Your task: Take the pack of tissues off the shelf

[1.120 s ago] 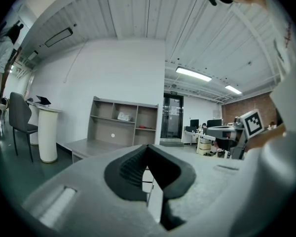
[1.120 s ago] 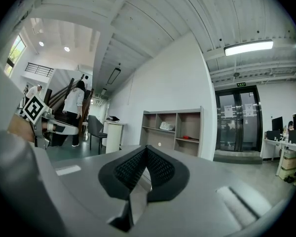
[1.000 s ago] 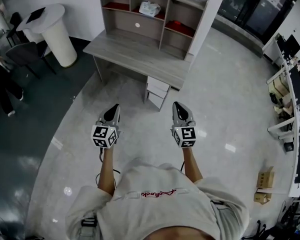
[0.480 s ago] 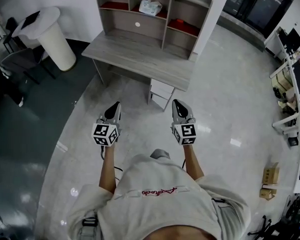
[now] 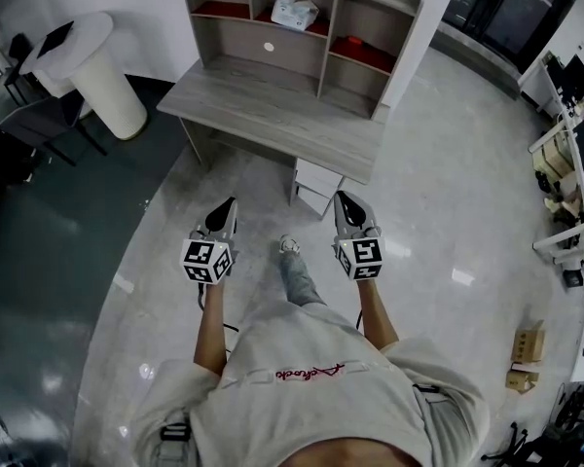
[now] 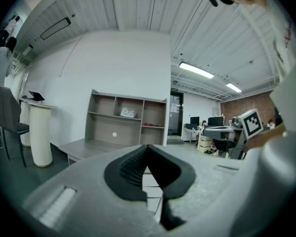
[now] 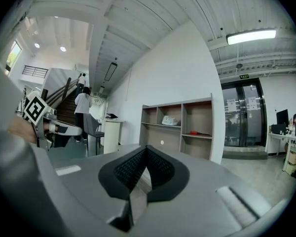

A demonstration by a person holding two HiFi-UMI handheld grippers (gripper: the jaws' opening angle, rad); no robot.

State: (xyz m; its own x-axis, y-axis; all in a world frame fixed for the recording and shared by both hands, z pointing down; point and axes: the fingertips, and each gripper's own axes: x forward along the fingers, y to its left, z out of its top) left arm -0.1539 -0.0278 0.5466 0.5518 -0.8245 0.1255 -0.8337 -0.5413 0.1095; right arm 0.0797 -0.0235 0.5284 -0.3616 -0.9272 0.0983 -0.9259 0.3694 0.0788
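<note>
Pack of tissues (image 5: pixel 293 12) sits untaken on shelf (image 5: pixel 328 29), well apart from left gripper (image 5: pixel 226 205) and right gripper (image 5: pixel 346 202), jaws closed, empty.

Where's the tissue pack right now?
Head view, top centre: the tissue pack lies in the upper middle compartment of the shelf unit standing on the grey desk, left of the compartment with the red item.
</note>
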